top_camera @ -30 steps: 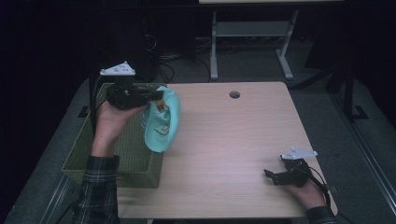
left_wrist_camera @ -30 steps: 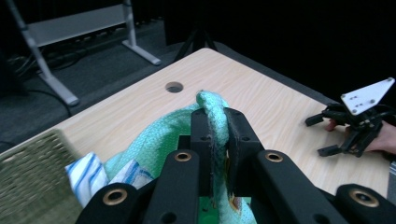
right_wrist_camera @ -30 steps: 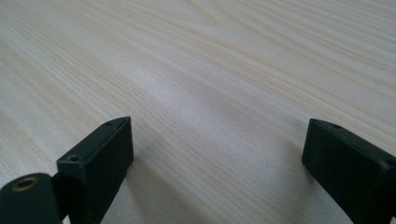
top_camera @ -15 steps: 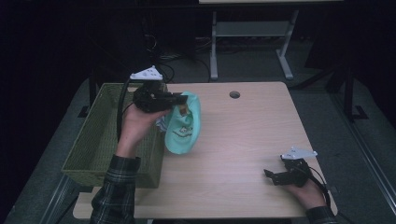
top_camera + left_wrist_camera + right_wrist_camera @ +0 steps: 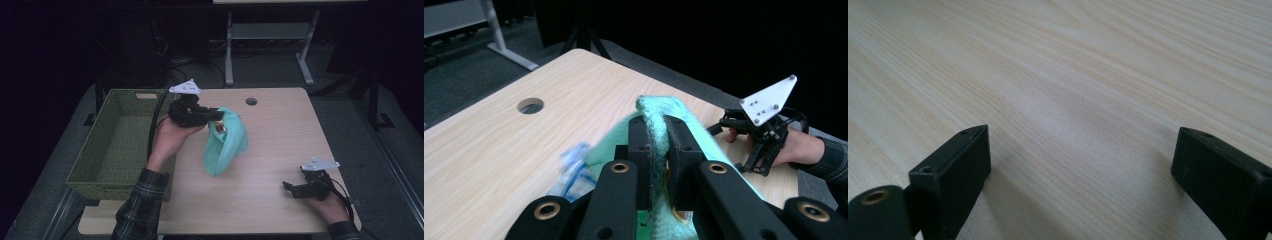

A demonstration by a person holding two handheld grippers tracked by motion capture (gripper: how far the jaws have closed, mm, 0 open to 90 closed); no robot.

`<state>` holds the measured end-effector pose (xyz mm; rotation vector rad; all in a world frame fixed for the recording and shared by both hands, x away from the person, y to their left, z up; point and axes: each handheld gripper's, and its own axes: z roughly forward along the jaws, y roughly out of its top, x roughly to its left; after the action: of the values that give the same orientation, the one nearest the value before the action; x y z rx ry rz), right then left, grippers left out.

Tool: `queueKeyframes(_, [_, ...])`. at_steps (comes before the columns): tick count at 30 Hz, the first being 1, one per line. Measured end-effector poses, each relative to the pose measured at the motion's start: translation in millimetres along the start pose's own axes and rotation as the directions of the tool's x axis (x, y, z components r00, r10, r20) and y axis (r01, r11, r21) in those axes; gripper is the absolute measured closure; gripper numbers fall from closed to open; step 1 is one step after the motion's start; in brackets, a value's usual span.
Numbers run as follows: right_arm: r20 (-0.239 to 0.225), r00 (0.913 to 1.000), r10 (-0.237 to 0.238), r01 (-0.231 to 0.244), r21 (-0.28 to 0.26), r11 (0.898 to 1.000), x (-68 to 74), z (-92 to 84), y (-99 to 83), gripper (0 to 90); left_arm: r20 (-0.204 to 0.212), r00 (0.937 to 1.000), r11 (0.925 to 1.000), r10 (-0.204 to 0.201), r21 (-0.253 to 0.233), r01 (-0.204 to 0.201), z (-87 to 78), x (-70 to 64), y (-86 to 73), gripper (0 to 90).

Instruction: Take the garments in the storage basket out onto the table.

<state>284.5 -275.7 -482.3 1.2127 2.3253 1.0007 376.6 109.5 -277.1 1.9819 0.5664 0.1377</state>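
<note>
A teal cloth [image 5: 226, 142] hangs over the wooden table [image 5: 280, 130] from my left gripper [image 5: 216, 115], which is shut on its top fold. Its lower end reaches down near the tabletop. In the left gripper view the two black jaws pinch the teal cloth [image 5: 659, 112] between them, and a blue-white patch of it is blurred at the left. My right gripper [image 5: 291, 189] rests low at the table's front right, jaws wide apart. The right gripper view shows bare wood between my right gripper's [image 5: 1080, 165] jaws. The right gripper [image 5: 769, 130] also shows far off in the left gripper view.
A green woven basket [image 5: 117, 145] stands at the table's left edge, close behind my left hand. A round cable hole [image 5: 251, 101] lies near the table's far edge. A metal stand [image 5: 270, 45] is on the floor behind the table.
My left hand has carried the teal cloth rightward from above the basket's edge out over the table and a little lower. The right gripper has stayed put.
</note>
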Motion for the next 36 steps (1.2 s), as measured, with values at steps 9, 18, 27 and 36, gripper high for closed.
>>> queueKeyframes(9, [-0.001, 1.0000, -0.001, 0.001, -0.001, 1.000, -0.1, 0.1, 0.0, 8.4, 0.011, 0.9999, 0.9998, 0.011, 0.016, -0.011, 33.9, -9.1, -0.4, 82.4])
queueKeyframes(18, [-0.002, 1.0000, 0.005, -0.005, 0.002, 1.000, 0.4, -0.1, 0.0, 8.4, 0.021, 0.9998, 0.9997, 0.001, 0.025, -0.001, 73.5, -15.0, -9.3, 82.3])
queueKeyframes(27, [-0.002, 1.0000, 0.002, -0.002, 0.001, 1.000, 0.2, 0.0, 0.0, 8.4, 0.024, 0.9997, 0.9951, -0.011, 0.098, 0.008, 107.0, -21.9, -33.4, 81.4])
queueKeyframes(36, [-0.002, 1.0000, 0.002, -0.002, 0.002, 1.000, 0.2, -0.1, -0.1, 8.4, 0.027, 0.9995, 0.9847, -0.016, 0.174, 0.011, 127.7, -21.9, -58.3, 80.0])
